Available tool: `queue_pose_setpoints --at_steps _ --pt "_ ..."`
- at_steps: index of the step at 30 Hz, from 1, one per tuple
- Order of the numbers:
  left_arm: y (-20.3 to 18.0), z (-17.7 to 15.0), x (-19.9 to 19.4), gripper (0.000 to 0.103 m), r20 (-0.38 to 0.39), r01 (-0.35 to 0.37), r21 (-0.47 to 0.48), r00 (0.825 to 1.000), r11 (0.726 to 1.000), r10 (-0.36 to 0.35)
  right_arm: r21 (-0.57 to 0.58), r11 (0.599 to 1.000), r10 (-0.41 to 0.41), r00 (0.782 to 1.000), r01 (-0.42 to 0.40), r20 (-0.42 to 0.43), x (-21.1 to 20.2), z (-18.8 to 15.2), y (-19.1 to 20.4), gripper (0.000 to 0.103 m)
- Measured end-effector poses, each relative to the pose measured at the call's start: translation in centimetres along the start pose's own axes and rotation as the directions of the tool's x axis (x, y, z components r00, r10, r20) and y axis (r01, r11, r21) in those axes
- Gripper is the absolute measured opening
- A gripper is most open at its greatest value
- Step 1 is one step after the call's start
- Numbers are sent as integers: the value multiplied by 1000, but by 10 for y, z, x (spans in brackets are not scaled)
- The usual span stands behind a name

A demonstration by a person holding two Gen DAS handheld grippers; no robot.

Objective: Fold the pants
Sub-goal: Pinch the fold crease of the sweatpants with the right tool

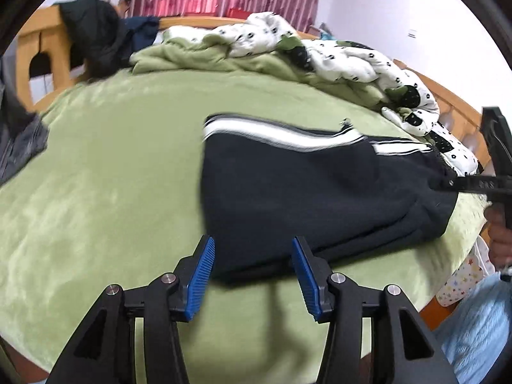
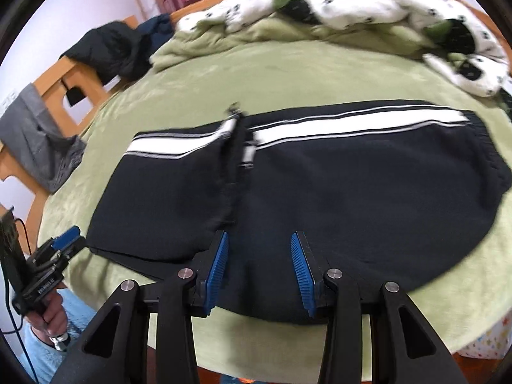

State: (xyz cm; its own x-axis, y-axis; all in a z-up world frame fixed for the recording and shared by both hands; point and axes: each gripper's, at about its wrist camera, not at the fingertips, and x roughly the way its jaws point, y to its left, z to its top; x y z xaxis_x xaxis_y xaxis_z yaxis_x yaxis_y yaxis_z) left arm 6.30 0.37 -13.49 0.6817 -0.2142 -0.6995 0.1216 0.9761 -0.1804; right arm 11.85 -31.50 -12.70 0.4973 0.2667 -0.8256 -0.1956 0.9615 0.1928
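Note:
Dark navy pants (image 1: 320, 192) with a white side stripe lie folded on the green bed cover; they also show in the right wrist view (image 2: 320, 192). My left gripper (image 1: 252, 256) is open and empty, just above the near left corner of the pants. My right gripper (image 2: 259, 249) is open and empty, over the near edge of the pants. The right gripper also shows at the right edge of the left wrist view (image 1: 448, 185), touching the pants' right end. The left gripper shows at the lower left of the right wrist view (image 2: 64, 240).
A crumpled white patterned quilt (image 1: 320, 51) and green blanket (image 1: 192, 57) lie at the back of the bed. Dark clothes (image 1: 92, 32) hang on the wooden bed frame (image 1: 41, 44) at the left. Grey cloth (image 2: 38, 134) drapes over the frame. Green cover (image 1: 96, 192) lies bare left of the pants.

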Motion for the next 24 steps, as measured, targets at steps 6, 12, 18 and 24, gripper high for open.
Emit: queue_pose_setpoints --at_steps 6,12,18,24 --pt "11 -18 8 48 -54 22 25 998 999 -21 58 998 4 998 0 -60 48 6 23 41" --pt "9 -19 29 48 -15 -39 0 999 999 39 84 996 7 995 2 -100 82 4 24 44" --pt "17 -19 32 48 61 15 -120 998 993 -8 85 996 -16 1000 16 -7 81 8 25 19" --pt "19 -25 22 48 58 7 -87 998 996 -2 81 996 35 993 -44 111 51 9 9 14"
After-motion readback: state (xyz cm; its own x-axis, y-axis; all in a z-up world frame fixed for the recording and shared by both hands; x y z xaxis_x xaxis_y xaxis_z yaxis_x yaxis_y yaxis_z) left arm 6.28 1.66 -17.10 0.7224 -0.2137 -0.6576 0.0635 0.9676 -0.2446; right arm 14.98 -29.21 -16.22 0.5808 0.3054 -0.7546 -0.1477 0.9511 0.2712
